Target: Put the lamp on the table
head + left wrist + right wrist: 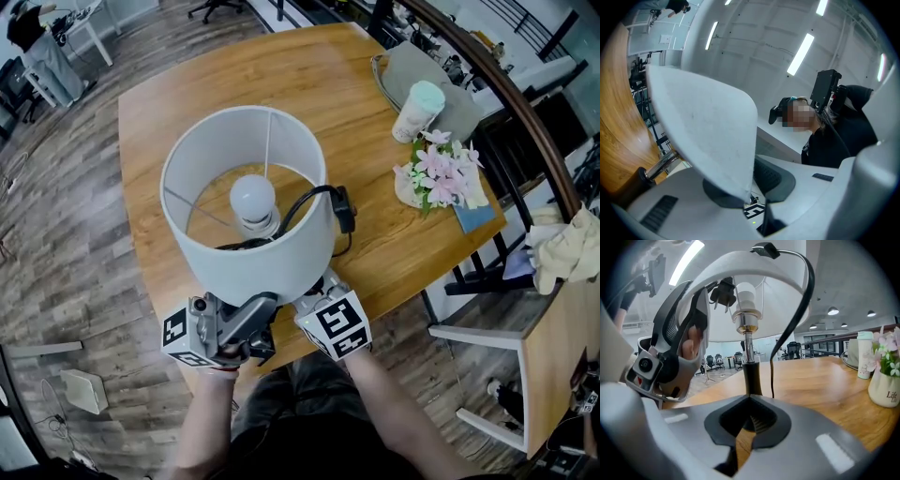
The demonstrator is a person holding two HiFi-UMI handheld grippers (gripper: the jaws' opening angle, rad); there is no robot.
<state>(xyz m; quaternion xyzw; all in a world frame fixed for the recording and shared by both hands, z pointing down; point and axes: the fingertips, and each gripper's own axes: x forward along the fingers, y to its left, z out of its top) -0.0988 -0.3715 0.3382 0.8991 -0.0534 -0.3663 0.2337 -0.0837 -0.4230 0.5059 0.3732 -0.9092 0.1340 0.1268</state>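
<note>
Here, the lamp (253, 202) was at the table's (187, 94) near edge.
Left gripper (752, 199) grasped the lampshade (258, 272) rim; right gripper (749, 416) was clenched empty, the stem (751, 376) just beyond.

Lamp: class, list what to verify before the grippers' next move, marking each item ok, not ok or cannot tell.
1. Left gripper gripping the lampshade: ok, the shade's wall is clamped between its jaws.
2. Right gripper holding the lamp: not ok, its jaws are together on nothing, with the stem just beyond them.
3. Base resting on the table: cannot tell, the shade and the jaws hide it.
4. Cord out of the way: not ok, it loops over the shade's rim and hangs beside the stem.
5. Room on the table: ok, the flowers and cup stand apart at its right side.
</note>
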